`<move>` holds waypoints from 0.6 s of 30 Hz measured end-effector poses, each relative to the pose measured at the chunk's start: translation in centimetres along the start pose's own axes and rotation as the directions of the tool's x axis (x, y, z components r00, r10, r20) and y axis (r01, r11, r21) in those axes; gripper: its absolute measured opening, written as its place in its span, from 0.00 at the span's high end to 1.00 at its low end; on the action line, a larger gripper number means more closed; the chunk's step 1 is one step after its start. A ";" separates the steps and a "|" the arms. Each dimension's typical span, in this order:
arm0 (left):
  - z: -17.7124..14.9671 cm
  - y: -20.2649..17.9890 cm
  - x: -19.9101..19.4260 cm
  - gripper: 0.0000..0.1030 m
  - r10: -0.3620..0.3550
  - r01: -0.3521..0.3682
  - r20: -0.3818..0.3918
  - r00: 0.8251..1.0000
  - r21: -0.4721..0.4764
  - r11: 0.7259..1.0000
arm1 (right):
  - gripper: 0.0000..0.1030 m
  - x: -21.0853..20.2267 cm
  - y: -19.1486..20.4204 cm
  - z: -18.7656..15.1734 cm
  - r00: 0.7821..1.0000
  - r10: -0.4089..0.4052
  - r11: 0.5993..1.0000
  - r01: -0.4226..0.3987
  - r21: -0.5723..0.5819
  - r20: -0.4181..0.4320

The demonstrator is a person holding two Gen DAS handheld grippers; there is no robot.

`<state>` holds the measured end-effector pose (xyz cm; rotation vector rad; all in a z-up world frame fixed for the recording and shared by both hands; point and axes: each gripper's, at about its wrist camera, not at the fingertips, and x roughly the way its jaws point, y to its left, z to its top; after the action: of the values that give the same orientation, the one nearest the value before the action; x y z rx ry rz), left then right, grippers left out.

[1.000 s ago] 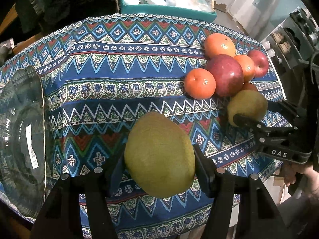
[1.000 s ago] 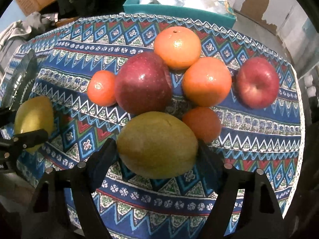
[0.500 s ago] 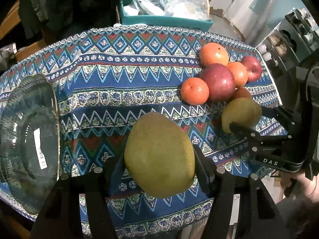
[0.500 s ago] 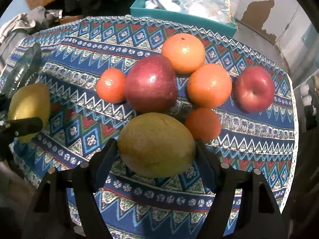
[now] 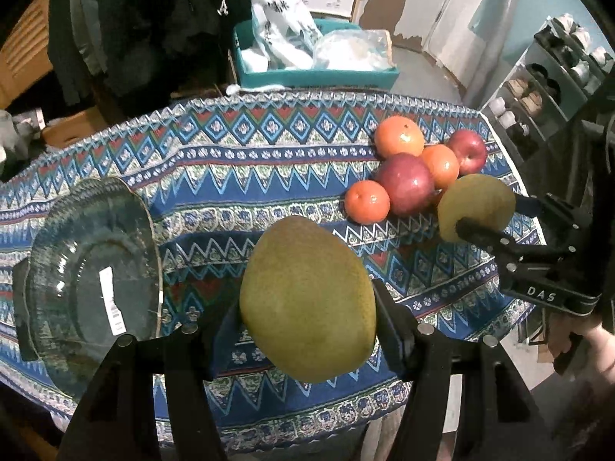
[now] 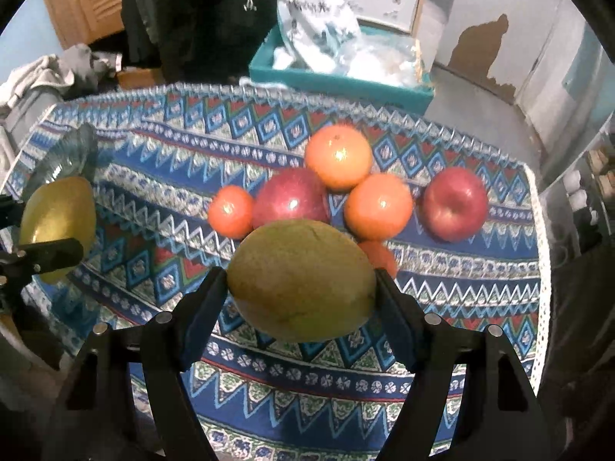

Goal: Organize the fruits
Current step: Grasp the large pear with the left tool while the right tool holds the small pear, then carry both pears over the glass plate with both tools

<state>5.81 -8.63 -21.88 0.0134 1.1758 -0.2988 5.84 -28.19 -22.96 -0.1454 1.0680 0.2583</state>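
Note:
My left gripper (image 5: 307, 330) is shut on a yellow-green mango (image 5: 307, 299), held above the table's near edge. My right gripper (image 6: 300, 299) is shut on a second mango (image 6: 301, 278), also lifted; it shows in the left wrist view (image 5: 476, 201). On the patterned cloth lie a dark red apple (image 6: 288, 196), a second red apple (image 6: 455, 203), a big orange (image 6: 338, 157), another orange (image 6: 378, 205) and a small mandarin (image 6: 230, 211). A further small orange (image 6: 378, 255) is partly hidden behind the right mango. A glass bowl (image 5: 69, 261) sits at the table's left.
A teal crate (image 5: 307, 73) with plastic bags stands behind the table. Dark clothing (image 5: 146, 30) hangs at the back left. A shelf rack (image 5: 549, 77) stands at the right. The table edge runs close below both grippers.
Both grippers have risen and drawn back from the table with their mangoes still held. The fruit pile and bowl look smaller and have not moved.

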 end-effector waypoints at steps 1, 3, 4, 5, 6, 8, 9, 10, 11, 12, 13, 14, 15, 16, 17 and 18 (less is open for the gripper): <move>0.0 0.0 -0.3 0.37 0.004 -0.004 0.009 1.000 0.004 1.000 | 0.26 -0.3 0.1 0.2 1.000 0.003 1.000 -0.003 0.002 0.011; 0.0 0.1 -1.0 0.37 0.011 -0.011 0.027 1.000 0.007 1.000 | 0.26 -1.1 0.4 0.7 0.999 0.007 1.000 -0.007 0.005 0.038; 0.0 0.2 -1.3 0.37 0.012 -0.013 0.034 0.999 0.008 1.000 | 0.26 -1.4 0.5 0.8 0.999 0.008 1.000 -0.008 0.006 0.051; 0.1 0.3 -1.6 0.37 0.013 -0.013 0.042 0.999 0.008 1.000 | 0.26 -1.9 0.6 1.1 0.998 0.011 1.000 -0.011 0.005 0.067; 0.1 0.4 -1.9 0.37 0.013 -0.014 0.049 0.999 0.007 1.000 | 0.26 -2.3 0.8 1.2 0.997 0.012 1.000 -0.012 0.003 0.079; 0.3 0.7 -2.5 0.37 0.013 -0.013 0.062 0.998 0.000 1.000 | 0.26 -3.1 1.2 1.6 0.994 0.020 1.000 -0.020 -0.003 0.105; 0.4 0.8 -2.8 0.37 0.012 -0.012 0.069 0.998 -0.004 1.000 | 0.26 -3.5 1.4 1.8 0.993 0.026 1.000 -0.025 -0.004 0.113; 0.4 1.0 -3.1 0.37 0.012 -0.012 0.076 0.997 -0.008 1.000 | 0.26 -3.8 1.5 2.0 0.992 0.031 1.000 -0.031 -0.002 0.122; 0.5 1.1 -3.4 0.37 0.014 -0.013 0.083 0.996 -0.011 1.000 | 0.26 -4.1 1.8 2.2 0.990 0.037 0.999 -0.037 -0.003 0.133; 0.5 1.3 -3.7 0.37 0.016 -0.015 0.091 0.996 -0.013 1.000 | 0.26 -4.5 2.1 2.5 0.989 0.043 0.999 -0.042 -0.007 0.144; 0.5 1.3 -4.0 0.37 0.020 -0.019 0.097 0.995 -0.014 1.000 | 0.26 -4.7 2.3 2.7 0.987 0.046 0.999 -0.045 -0.011 0.151; 0.5 1.5 -4.4 0.37 0.023 -0.021 0.105 0.994 -0.015 1.000 | 0.26 -5.0 2.6 2.8 0.986 0.049 0.999 -0.047 -0.015 0.161; 0.5 1.7 -4.7 0.37 0.023 -0.021 0.110 0.994 -0.016 1.000 | 0.26 -5.2 2.9 3.0 0.984 0.052 0.999 -0.049 -0.020 0.170; 0.4 1.8 -5.0 0.37 0.023 -0.021 0.115 0.993 -0.017 1.000 | 0.26 -5.4 3.1 3.2 0.983 0.054 0.998 -0.051 -0.026 0.176; 0.4 1.9 -5.2 0.37 0.023 -0.021 0.121 0.992 -0.018 1.000 | 0.26 -5.7 3.4 3.4 0.981 0.059 0.998 -0.054 -0.030 0.185; 0.3 2.0 -5.6 0.37 0.025 -0.023 0.127 0.992 -0.017 1.000 | 0.26 -5.9 3.6 3.6 0.979 0.065 0.998 -0.061 -0.032 0.191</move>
<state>4.65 -5.51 -16.98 -0.0056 1.0502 -0.2657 5.16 -24.69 -16.07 -0.1073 0.8783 0.3365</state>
